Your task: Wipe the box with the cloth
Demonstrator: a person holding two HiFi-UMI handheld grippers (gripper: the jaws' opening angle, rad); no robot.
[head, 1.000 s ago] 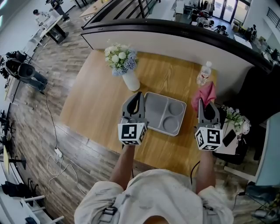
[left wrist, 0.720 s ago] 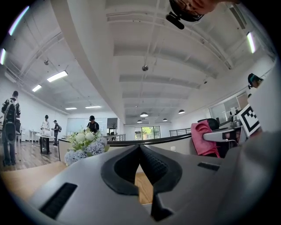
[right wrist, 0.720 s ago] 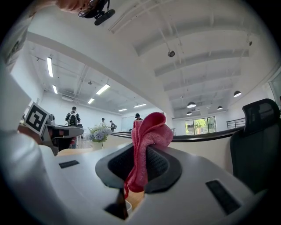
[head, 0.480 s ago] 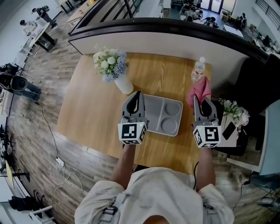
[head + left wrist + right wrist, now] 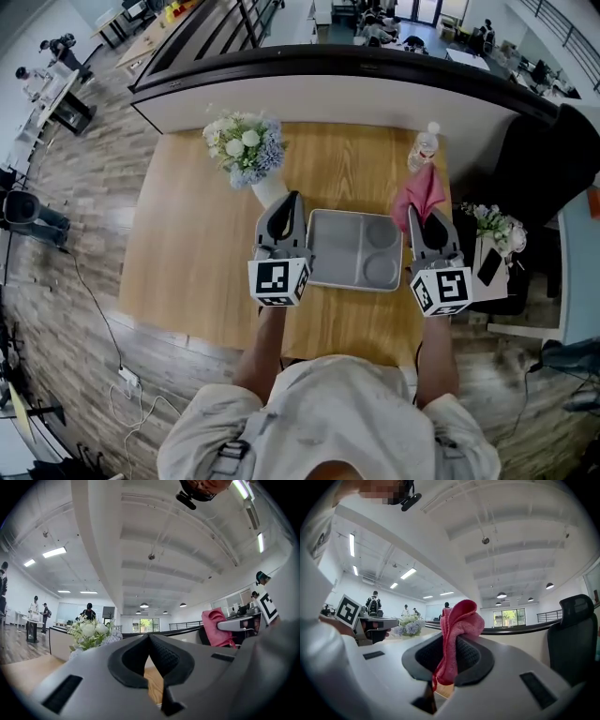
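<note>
Little has moved among the things since a second ago: both grippers stay either side of the box, but the head view has swung, so the near table edge now runs level across it.

Left gripper (image 5: 149, 637): jaws closed, pads meeting at the tips, nothing between them. It is held just beside the left short end of the box (image 5: 330, 251); whether it touches the box I cannot tell.

Right gripper (image 5: 452, 639): jaws clamped on the pink cloth (image 5: 460, 618), which stands up in a bunch above the pads. This gripper is held off the right end of the box, over the table's right edge.

Box: grey, lying flat near the middle of the wooden table (image 5: 187, 244), between the two grippers. Long axis runs left to right, parallel to the near table edge. Three wells counted: one large on the left gripper's side, two round on the right gripper's side.

Around it, by count:
- one white vase (image 5: 270, 191) of flowers, just beyond the box's far left corner, close to the left gripper's tips
- one clear bottle (image 5: 424, 147) at the table's far right, behind the cloth
- one more bunch of flowers (image 5: 489, 225) on a small stand right of the table
- one black chair (image 5: 548, 159) beyond that stand
</note>
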